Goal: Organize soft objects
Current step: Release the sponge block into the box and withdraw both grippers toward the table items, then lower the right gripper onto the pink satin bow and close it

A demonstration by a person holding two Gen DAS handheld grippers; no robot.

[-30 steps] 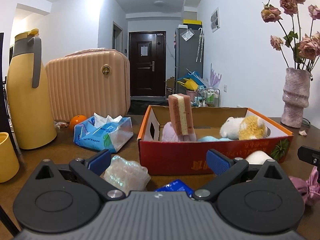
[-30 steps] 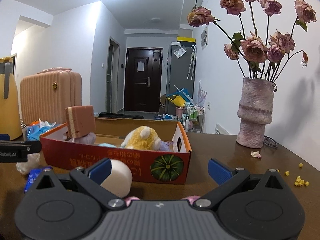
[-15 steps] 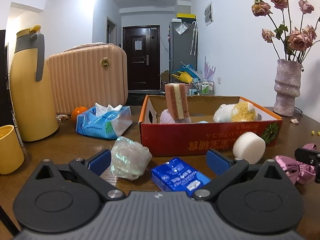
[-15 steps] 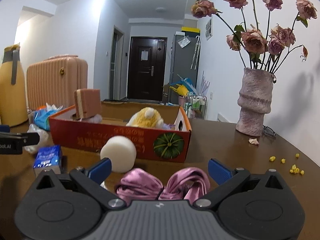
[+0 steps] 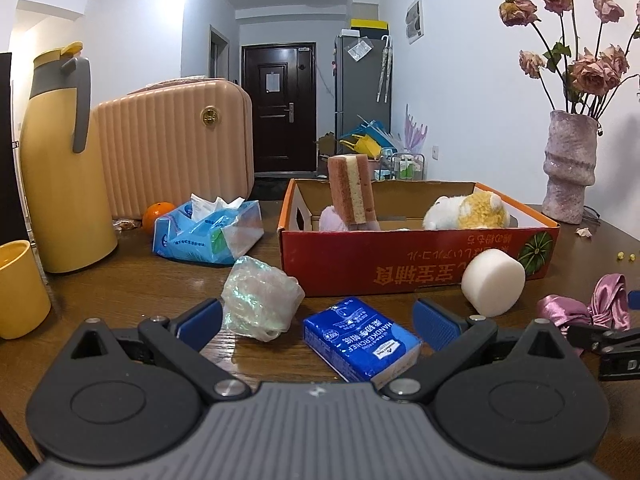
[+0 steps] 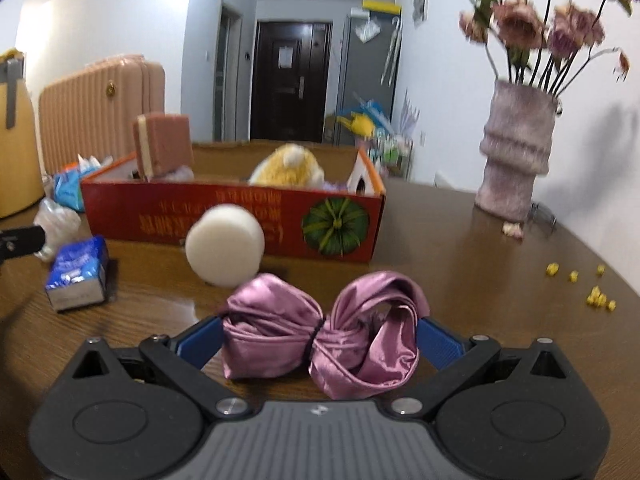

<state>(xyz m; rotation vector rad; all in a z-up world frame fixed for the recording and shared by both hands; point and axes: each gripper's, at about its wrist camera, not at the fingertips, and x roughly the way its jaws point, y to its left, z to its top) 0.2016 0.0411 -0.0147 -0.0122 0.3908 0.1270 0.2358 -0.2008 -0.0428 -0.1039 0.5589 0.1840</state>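
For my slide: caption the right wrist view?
Open right gripper straddling a pink satin bow before the red box.

Yellow jug [image 5: 54, 160], yellow cup [image 5: 18, 288], orange [image 5: 158, 214], vase [image 5: 570, 168] on table [image 5: 120, 288].

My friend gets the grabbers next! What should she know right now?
Left hand-held gripper: open, empty, with the blue tissue pack and the crinkly plastic wad on the table between its fingers.
Right hand-held gripper: open, its fingers either side of the purple satin bow, not squeezing yet.
Already in the red box: the pink-and-yellow sponge, the plush toy and something pale pink.
Still out on the table: the bow, the white foam roll, the tissue pack and the plastic wad.
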